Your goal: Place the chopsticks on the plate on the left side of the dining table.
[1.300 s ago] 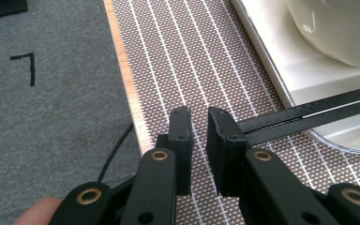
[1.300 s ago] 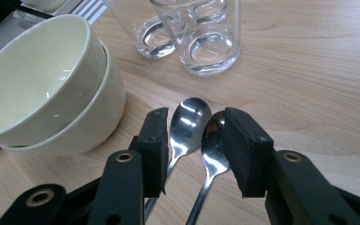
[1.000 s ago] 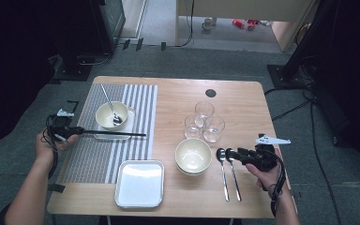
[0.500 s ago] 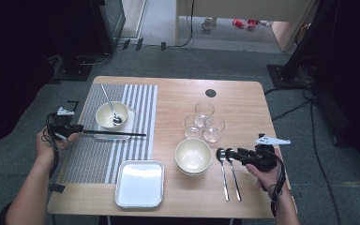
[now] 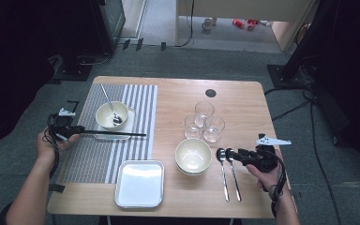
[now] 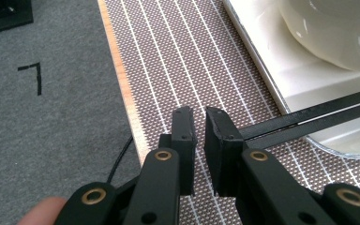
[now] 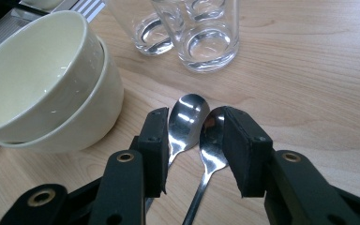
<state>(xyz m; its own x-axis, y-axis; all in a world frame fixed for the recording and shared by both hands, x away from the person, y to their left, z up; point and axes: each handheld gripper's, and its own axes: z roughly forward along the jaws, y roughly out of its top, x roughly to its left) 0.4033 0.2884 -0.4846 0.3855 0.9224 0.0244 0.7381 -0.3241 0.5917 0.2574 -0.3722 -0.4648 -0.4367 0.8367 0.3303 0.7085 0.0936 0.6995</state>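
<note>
Table setting, part laid, on a wooden table [image 5: 243, 101]. On the left side, striped placemat [image 5: 89, 159], with a white square tray [image 5: 139, 183] at its near right corner. Toward the right, two cream bowls [image 5: 193, 156] stacked; behind them three empty glasses [image 5: 204, 123], close together. On the mat's far end, a single bowl [image 5: 111, 115] on a small dish [image 5: 130, 112], spoon inside. Black chopsticks [image 5: 117, 134] flat across the mat, just in front of that dish, thick ends toward the left gripper [image 6: 198, 126]. Two spoons [image 5: 228, 173] side by side on bare wood right of the stacked bowls, handles toward the person. Step in hand, by judgement: chopsticks set down and being let go; a spoon next to be taken. Left jaws nearly together with a thin empty gap, just been opening; chopsticks not between them but running up against the outer face of one jaw (ends hidden behind it). Right gripper [image 7: 192, 140] low over the spoon heads, jaws spread, both spoon bowls between them, one beside each pad; contact with the metal not to be told. Next move, likely: centring on one spoon only, then a firm close on thin, slippery metal, without dragging its neighbour along.
</note>
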